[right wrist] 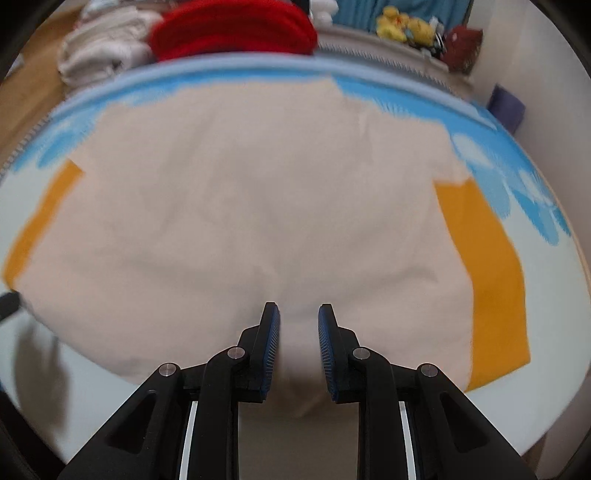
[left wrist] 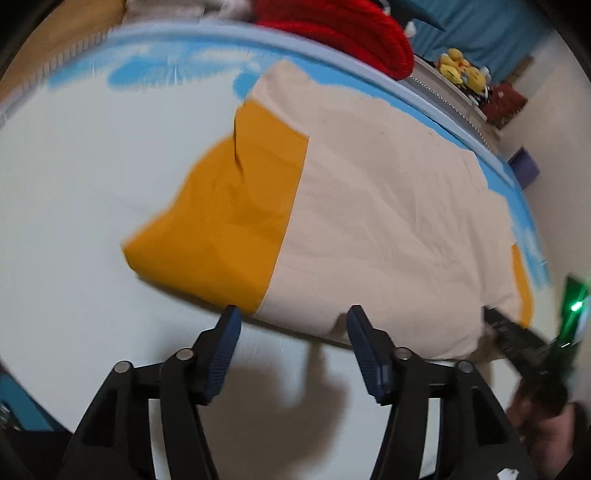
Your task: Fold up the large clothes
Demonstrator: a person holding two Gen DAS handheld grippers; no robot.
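A large cream top (left wrist: 388,221) with orange sleeves (left wrist: 229,221) lies spread flat on a white and blue bed surface (left wrist: 74,184). My left gripper (left wrist: 292,310) is open just short of the top's near edge, where sleeve meets body, with nothing between its fingers. In the right wrist view my right gripper (right wrist: 298,306) hovers over the near middle of the cream body (right wrist: 240,203). Its jaws stand narrowly apart and the pads press on nothing. One orange sleeve (right wrist: 487,277) lies to its right, and another (right wrist: 40,221) at the far left.
Red fabric (right wrist: 229,29) and a pile of white folded cloth (right wrist: 103,44) sit beyond the far edge. Yellow plush toys (left wrist: 461,70) stand on a ledge behind, a purple box (left wrist: 524,166) beside the wall. A person's hand (left wrist: 546,424) holds the other gripper at lower right.
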